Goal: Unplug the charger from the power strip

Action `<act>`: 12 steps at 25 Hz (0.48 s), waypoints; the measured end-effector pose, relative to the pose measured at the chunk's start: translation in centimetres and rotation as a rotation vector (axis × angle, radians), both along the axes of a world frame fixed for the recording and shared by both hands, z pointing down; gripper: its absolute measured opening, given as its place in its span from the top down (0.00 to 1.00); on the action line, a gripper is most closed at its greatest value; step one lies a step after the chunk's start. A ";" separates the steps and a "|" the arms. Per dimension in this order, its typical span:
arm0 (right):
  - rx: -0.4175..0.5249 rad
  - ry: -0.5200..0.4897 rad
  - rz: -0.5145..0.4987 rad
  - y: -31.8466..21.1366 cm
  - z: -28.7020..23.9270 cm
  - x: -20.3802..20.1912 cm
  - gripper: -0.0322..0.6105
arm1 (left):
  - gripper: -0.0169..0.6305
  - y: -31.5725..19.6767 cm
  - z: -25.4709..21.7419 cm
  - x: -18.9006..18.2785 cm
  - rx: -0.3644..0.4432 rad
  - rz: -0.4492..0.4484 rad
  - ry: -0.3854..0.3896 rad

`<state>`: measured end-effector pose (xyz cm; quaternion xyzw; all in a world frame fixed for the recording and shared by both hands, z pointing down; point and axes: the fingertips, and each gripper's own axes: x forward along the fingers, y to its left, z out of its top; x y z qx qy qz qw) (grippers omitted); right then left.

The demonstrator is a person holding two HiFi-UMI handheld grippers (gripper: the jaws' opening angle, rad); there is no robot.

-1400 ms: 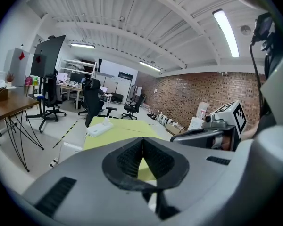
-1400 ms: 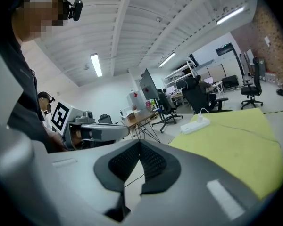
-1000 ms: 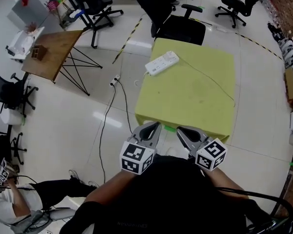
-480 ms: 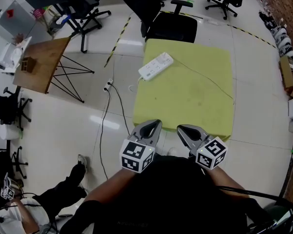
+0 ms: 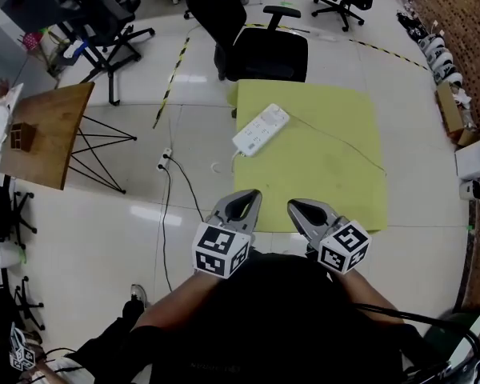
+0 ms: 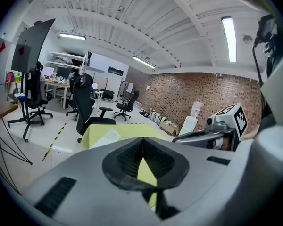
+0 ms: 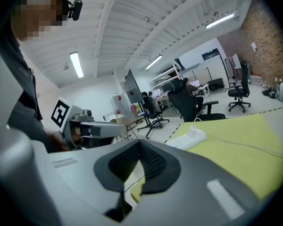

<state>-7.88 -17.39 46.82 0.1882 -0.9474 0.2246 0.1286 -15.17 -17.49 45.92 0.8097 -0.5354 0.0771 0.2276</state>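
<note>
A white power strip lies at the far left of the yellow-green table, and a thin cable runs from it to the right. In the right gripper view the strip carries a small white charger block. My left gripper and right gripper hang side by side at the table's near edge, well short of the strip. Both are shut with nothing between the jaws. The left gripper view shows its jaws meeting, with the strip beyond.
A black office chair stands behind the table. A wooden table on wire legs is at the left. A floor cable with a plug runs left of the table. Boxes line the right wall.
The person has walked toward the table. Both grippers now reach its near edge, and the strip lies closer to them. The jaws stayed shut.
</note>
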 end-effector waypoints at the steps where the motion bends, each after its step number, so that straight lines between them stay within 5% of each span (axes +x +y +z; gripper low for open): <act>1: 0.002 0.008 0.007 -0.3 0.0 -1.0 0.95 | 0.96 -0.3 0.1 -0.9 -0.003 0.009 0.009; 12: 0.009 0.096 0.138 -3.1 0.5 -5.8 0.95 | 0.96 -2.3 2.3 -5.7 -0.048 0.150 0.076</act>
